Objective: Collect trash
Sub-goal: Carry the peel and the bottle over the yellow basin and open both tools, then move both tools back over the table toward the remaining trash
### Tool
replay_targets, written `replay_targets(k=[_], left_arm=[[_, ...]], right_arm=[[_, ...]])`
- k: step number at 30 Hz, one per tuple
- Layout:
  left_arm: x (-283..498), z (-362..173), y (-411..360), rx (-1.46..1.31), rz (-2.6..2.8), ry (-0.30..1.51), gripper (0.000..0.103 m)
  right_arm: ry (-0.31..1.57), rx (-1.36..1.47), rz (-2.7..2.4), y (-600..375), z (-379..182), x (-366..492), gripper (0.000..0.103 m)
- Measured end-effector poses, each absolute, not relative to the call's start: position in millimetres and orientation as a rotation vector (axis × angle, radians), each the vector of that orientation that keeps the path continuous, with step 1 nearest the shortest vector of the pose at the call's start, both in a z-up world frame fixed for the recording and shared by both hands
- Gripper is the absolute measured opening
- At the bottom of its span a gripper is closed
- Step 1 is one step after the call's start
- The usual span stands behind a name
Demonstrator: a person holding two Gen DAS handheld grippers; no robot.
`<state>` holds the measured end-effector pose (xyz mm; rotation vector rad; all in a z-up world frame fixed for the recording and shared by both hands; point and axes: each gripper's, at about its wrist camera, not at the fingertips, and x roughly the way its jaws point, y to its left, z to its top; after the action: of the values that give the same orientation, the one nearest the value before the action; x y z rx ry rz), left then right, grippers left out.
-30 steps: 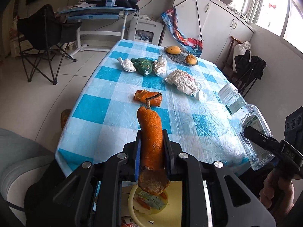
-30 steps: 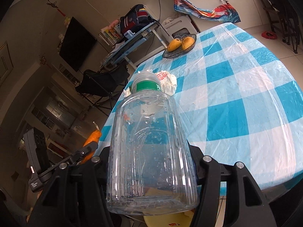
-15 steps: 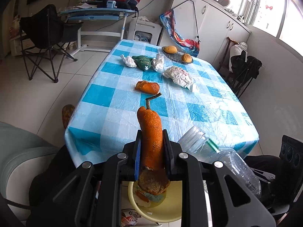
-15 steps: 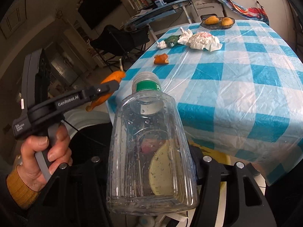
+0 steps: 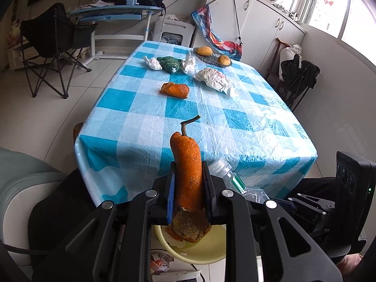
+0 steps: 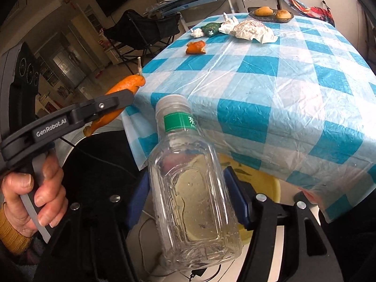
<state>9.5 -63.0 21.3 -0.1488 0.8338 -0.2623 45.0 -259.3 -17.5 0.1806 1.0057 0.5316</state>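
Note:
My left gripper (image 5: 188,185) is shut on a long orange peel (image 5: 186,164) with a stem, held above a yellow basin (image 5: 206,252) below the table's near edge. It also shows in the right wrist view (image 6: 112,108). My right gripper (image 6: 188,188) is shut on a clear empty plastic bottle (image 6: 190,195) with a green label, tilted over the same basin (image 6: 270,183). The bottle also shows in the left wrist view (image 5: 235,183). On the checked tablecloth (image 5: 211,122) lie another orange peel (image 5: 175,89), crumpled white wrappers (image 5: 215,80) and tissues (image 5: 152,62).
A green crumpled item (image 5: 169,62) lies between the tissues. A dish with two mangoes (image 5: 212,55) stands at the table's far end. A folding chair (image 5: 54,47) and a desk (image 5: 117,14) stand at the back left. A grey seat (image 5: 21,188) is at the near left.
Both grippers have pulled back from the table and lowered toward the yellow basin. The bottle has swung from beside the table to below its near edge and tilted.

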Motion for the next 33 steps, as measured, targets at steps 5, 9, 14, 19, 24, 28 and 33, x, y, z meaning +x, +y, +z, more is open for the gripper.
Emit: replay_targets(k=[5, 9, 14, 19, 24, 28, 33], left_arm=[[7, 18, -69, -0.139, -0.272, 0.844, 0.019], [3, 14, -75, -0.125, -0.288, 0.859, 0.019], [-5, 3, -90, -0.083, -0.331, 0.906, 0.019], [-11, -9, -103, -0.040, -0.383, 0.973, 0.024], [-14, -3, -100, -0.062, -0.387, 0.958, 0.050], [-13, 4, -94, -0.080, -0.364, 0.933, 0.054], [-11, 9, -85, -0.105, -0.327, 0.908, 0.056]], right_arm=[[0.978, 0.227, 0.497, -272, -13, 44, 0.062], [0.954, 0.255, 0.459, -282, -10, 43, 0.063], [0.918, 0.301, 0.406, -295, -6, 44, 0.065], [0.894, 0.344, 0.363, -307, -3, 45, 0.066], [0.882, 0.358, 0.338, -312, -2, 45, 0.068], [0.879, 0.356, 0.332, -313, -2, 44, 0.069], [0.876, 0.351, 0.329, -313, -2, 44, 0.069]])
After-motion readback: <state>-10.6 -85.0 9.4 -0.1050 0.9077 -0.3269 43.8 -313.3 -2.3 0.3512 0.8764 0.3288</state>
